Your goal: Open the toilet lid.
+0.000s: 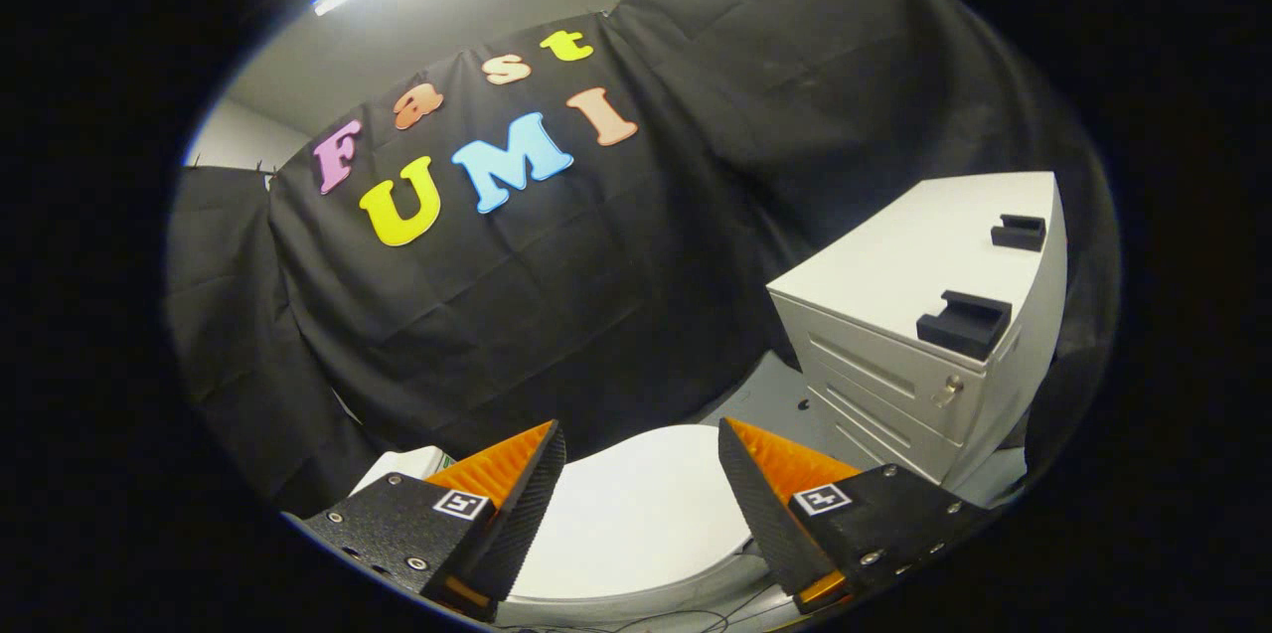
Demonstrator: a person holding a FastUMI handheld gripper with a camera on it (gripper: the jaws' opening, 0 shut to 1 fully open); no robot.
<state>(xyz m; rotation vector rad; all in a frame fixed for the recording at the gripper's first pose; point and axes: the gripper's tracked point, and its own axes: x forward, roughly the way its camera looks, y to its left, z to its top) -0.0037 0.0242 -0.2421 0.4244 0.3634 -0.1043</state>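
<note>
Black cloth wall behind; white drawer cabinet (pixel 919 335) at 3 o'clock carries two dark brackets (pixel 964 322). Toilet lid (pixel 636 514) closed, lying flat at 6 o'clock, seen between the fingers. Tool (pixel 642 439) released, fingers spread, nothing held.

Gripper view rides above the closed toilet lid (pixel 636 514), near it, facing the booth wall; drawer cabinet (pixel 924 315) right of the lid
</note>
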